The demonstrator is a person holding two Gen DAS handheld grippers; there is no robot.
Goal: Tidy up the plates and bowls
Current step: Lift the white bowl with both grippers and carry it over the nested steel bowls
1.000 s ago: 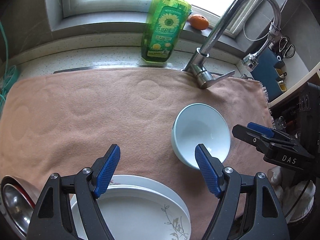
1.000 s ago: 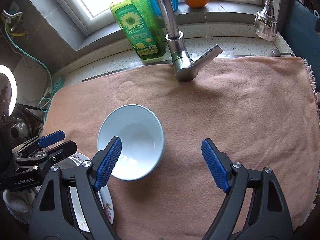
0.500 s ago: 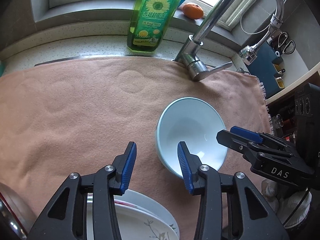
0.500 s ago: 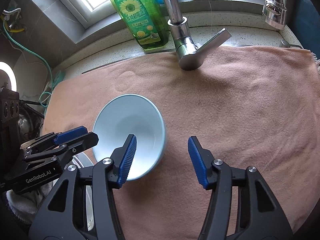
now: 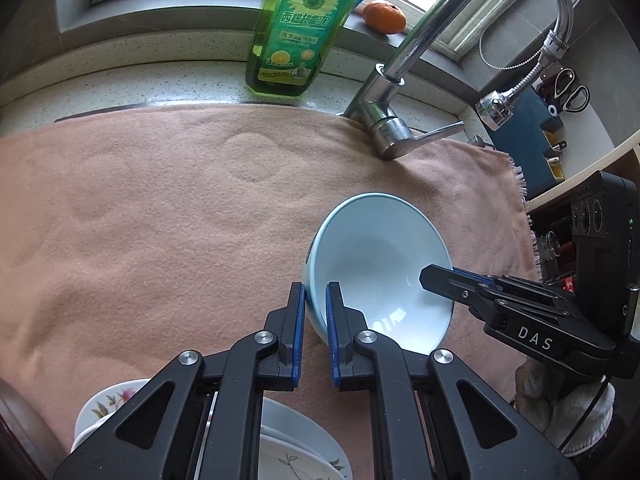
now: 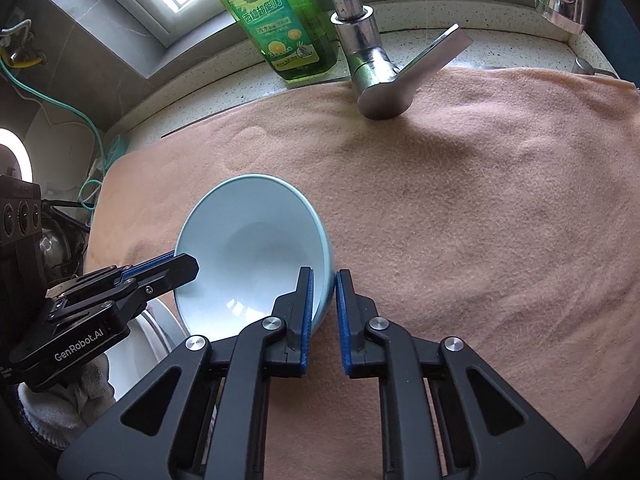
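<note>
Bowl (image 5: 376, 256), pale blue, on peach towel (image 5: 160, 216) below faucet (image 5: 384, 120). Left gripper (image 5: 315, 312) clamped on its left rim, right gripper (image 6: 323, 300) on opposite rim; jaws just closed. Plates (image 5: 296, 440) stacked nearby.

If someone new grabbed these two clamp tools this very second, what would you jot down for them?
Left gripper: jaws have just closed, shut on the left rim of the light blue bowl.
Right gripper: jaws have just closed, shut on the same bowl's right rim.
The bowl sits on the peach towel in front of the faucet.
The floral plates are stacked at the towel's near edge, below the left gripper.
Done: two-sided grip on the bowl.
Left: lift it and put it where it belongs; nothing looks sorted yet.
</note>
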